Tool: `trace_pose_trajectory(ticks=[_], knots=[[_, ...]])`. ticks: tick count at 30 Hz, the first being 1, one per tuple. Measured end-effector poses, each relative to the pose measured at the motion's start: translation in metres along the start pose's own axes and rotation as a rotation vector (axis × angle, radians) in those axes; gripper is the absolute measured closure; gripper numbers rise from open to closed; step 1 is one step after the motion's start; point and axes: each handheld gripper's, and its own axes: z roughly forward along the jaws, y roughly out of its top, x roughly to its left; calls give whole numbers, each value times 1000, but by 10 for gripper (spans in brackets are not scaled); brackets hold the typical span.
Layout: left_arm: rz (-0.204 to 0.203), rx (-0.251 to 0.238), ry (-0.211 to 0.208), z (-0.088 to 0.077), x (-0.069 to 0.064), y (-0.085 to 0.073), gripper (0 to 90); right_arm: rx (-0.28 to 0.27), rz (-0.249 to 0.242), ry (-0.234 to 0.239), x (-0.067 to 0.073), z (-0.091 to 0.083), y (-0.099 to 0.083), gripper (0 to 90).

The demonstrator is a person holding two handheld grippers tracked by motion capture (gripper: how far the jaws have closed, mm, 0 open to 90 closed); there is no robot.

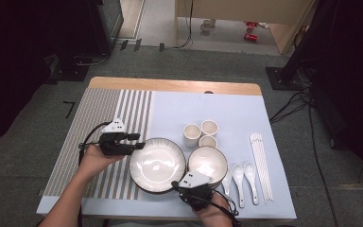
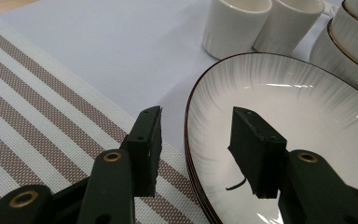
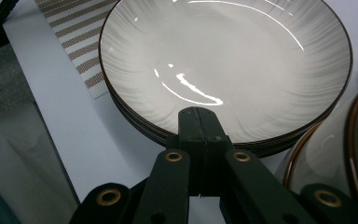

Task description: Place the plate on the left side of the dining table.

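Left gripper (image 1: 139,142) sitting mid-left of the high view, jaws parted and straddling the left rim of the big plate (image 1: 158,164), one jaw outside on the placemat side, the other over the plate's inside. From the left gripper view, pads not clearly pressing on the rim, gap visible on both sides, so loose around it rather than pinching. Plate (image 2: 279,116) taking up the right half of that view, thin dark rim, looks like a stack of a few plates going by the extra edges underneath.

Right gripper (image 1: 182,182) down at bottom centre of the high view, just at the lower right edge of the plate. Jaws squeezed flat together in the right gripper view, nothing between them, tips (image 3: 199,116) hovering over the near rim of the plate (image 3: 223,56). Touching the rim or not, can't tell.

Plate stack resting centre of the table, half on the striped placemat (image 1: 99,123), half on the pale blue cloth (image 1: 246,113). Stacked bowls (image 1: 208,161) just right of it, nearly touching. Three white cups (image 1: 201,132) clustered just above the bowls. Spoons (image 1: 241,177) lined up right of the bowls, then a bundle of white chopsticks (image 1: 261,165) further right.
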Motion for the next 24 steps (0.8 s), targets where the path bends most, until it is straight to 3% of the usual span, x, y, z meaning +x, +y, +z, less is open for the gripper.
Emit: trace_pose_trajectory(ticks=[24], knots=[[-17,8,-1,3,2,-1,535,-36,-26,-37,3,8,0,900]])
